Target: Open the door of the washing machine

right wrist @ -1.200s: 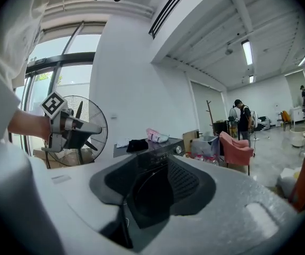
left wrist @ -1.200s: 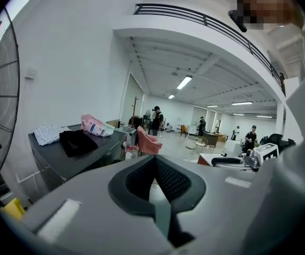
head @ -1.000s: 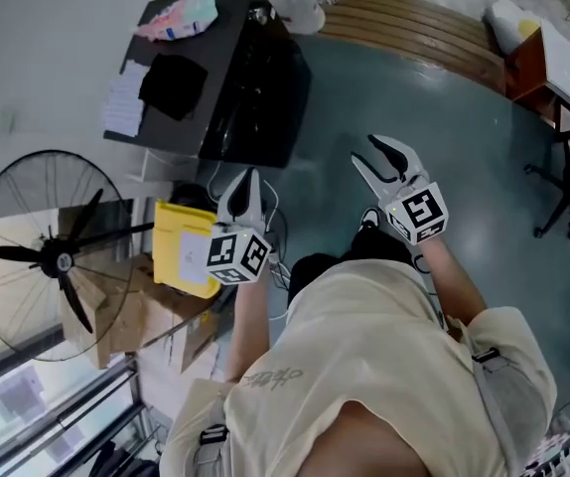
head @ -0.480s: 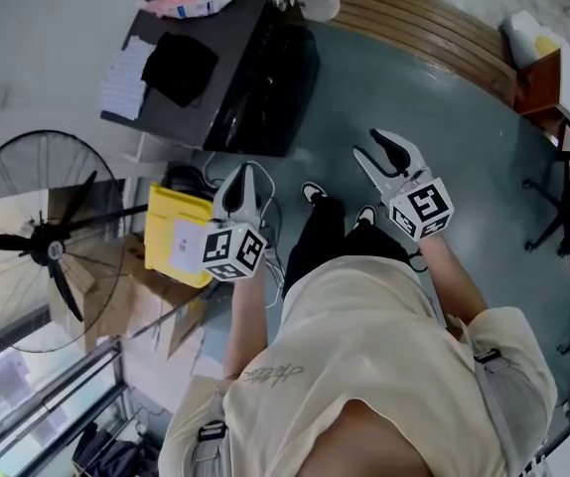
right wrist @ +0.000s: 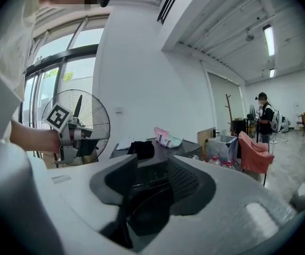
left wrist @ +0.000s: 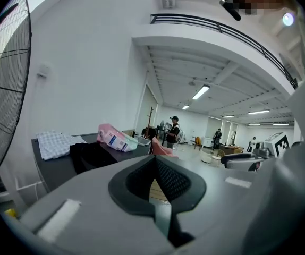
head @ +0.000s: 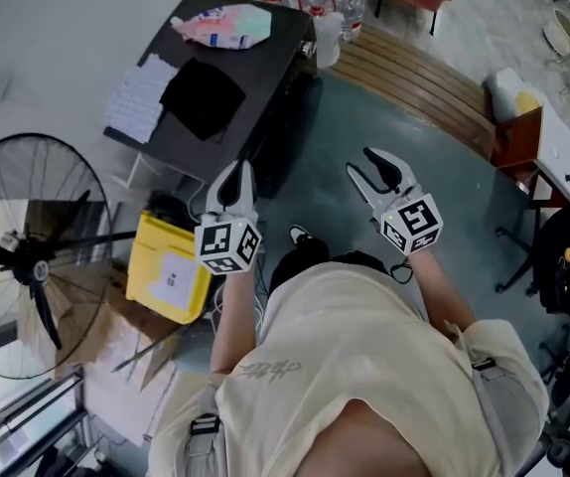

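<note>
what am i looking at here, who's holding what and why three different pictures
No robot: a person holds a white two-jaw gripper in each hand. One picture comes from a camera on the person's head, looking down; the other two ride on the grippers and look along their jaws. The left gripper is shut and the right gripper open; both hold nothing. Ahead stands a dark grey box-shaped machine, probably the washer. On its top lie a pink plastic packet, a black cloth and a white checked cloth.
</note>
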A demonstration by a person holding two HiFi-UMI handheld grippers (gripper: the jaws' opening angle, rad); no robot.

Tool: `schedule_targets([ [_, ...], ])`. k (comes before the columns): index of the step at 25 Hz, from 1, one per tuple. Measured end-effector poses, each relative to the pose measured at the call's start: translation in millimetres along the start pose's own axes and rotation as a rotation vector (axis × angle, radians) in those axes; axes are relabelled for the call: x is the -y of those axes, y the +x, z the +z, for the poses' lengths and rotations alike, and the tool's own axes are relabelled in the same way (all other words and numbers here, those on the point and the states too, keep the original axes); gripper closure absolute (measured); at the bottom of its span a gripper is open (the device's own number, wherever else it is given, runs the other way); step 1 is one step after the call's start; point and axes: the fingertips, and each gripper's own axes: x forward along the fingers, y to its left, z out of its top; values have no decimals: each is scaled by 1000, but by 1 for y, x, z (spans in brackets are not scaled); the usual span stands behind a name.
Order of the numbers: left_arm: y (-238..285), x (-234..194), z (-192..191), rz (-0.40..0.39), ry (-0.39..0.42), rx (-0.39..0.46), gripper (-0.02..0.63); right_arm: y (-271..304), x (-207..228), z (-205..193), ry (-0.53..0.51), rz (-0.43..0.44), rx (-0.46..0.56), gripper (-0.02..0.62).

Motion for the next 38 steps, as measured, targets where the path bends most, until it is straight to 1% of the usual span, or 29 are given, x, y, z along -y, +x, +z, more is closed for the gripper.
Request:
schedule_targets([
  [2, 3, -17, -2, 12, -3, 4, 589, 23, -5, 4, -26, 17, -10, 416],
  [4, 0, -32, -5, 30, -12, 4, 589, 41, -11, -2, -37, 35, -42, 416],
  [7, -10, -48, -5, 58, -21, 18, 589, 66, -19, -23, -48, 59, -120, 416],
  [9, -19, -59, -6, 93, -35, 26, 589, 84, -24, -41, -58, 82, -188, 416],
  [12, -35, -76, -7, 166, -56, 30, 589, 111, -32, -65, -67, 141, -281, 416],
  [19, -81, -98, -22, 361, -106, 32, 589, 161, -51, -111, -69, 286, -418, 416],
  [21, -93, -104, -30, 421, -141, 17, 589, 170, -54, -128, -87, 302, -467, 416],
  [23, -104, -109, -34, 472, -191, 8, 589, 179, -54, -143, -126, 301, -514, 416],
  [25, -115, -111, -35, 521, -222, 8, 589, 187, -55, -157, -136, 307, -563, 416],
  [28, -126, -114, -37, 596, -234, -6, 589, 193, -50, -187, -94, 305, -653, 416],
  [30, -128, -112, -39, 630, -247, -10, 589, 195, -42, -211, -47, 288, -718, 416],
  [34, -124, -107, -48, 660, -264, -39, 589, 199, -32, -246, 32, 271, -822, 416],
  [38, -126, -103, -62, 693, -302, -65, 589, 206, -39, -270, 74, 293, -877, 416],
])
